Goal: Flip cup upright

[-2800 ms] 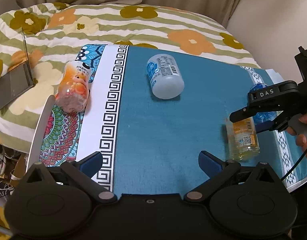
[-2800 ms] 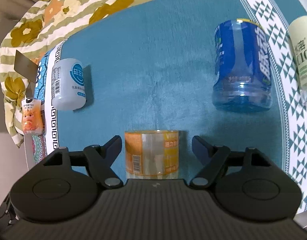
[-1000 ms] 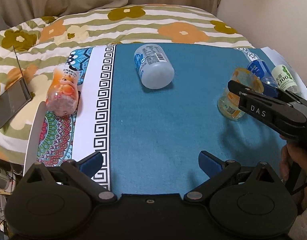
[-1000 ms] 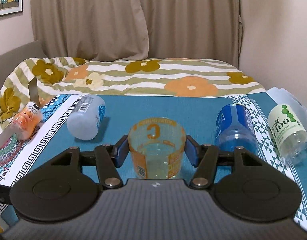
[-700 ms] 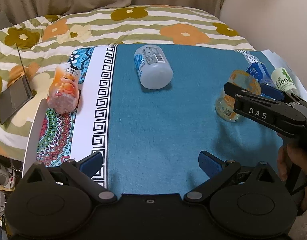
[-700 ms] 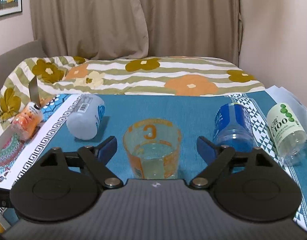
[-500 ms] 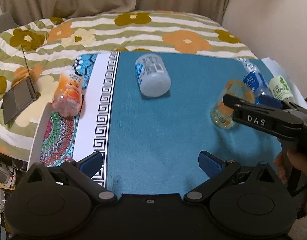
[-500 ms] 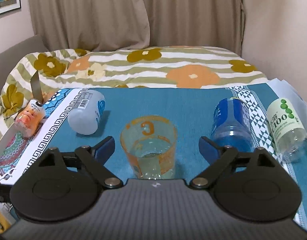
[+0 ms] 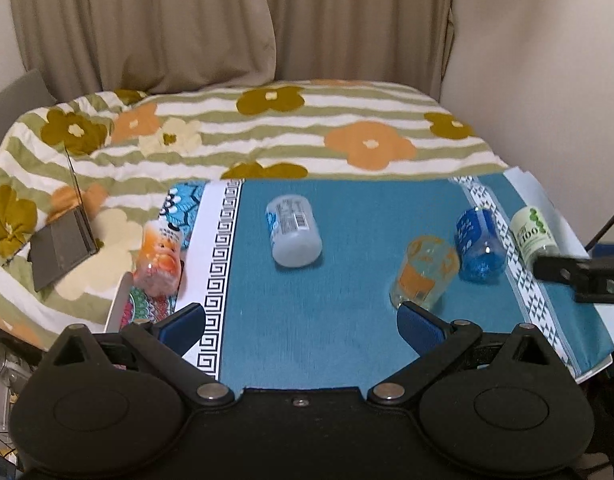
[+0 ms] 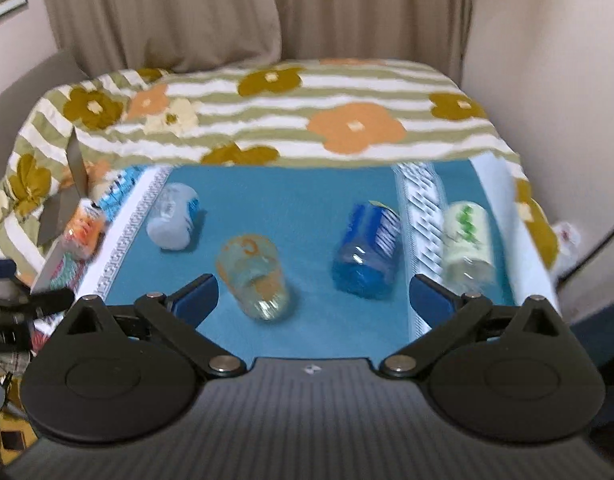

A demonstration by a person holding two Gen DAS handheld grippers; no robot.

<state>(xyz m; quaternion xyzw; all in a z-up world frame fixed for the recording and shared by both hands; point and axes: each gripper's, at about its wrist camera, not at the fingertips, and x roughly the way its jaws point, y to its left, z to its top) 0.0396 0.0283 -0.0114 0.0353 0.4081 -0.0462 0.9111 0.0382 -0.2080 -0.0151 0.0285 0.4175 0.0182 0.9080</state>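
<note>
Bottles are lying scattered on their sides across the blue mat [image 9: 327, 320], and going from the left edge, an orange bottle [image 9: 159, 260] is resting on the patterned border beside a leaning grey panel [image 9: 61, 248], with nothing clearly showing inside it. Next, a white bottle [image 9: 293, 230] is lying on its side with its base toward the camera, looking empty. The left gripper [image 9: 301, 322] is hovering low at the near edge with its jaws spread wide and nothing between them, probably kept out of the way. Further right, the cup [image 9: 423, 272] is standing mouth-up on the mat, clear with orange print and seemingly empty, so the flip is looking finished. Just beside it, a blue bottle [image 9: 479, 244] is lying down, and whether it is holding liquid cannot be told. A green-labelled bottle [image 9: 533, 232] is lying on the white border. The right gripper [image 10: 313, 294] is hanging above the mat with jaws wide apart, gripping nothing, with the cup sitting ahead of its left finger, free of both.
</note>
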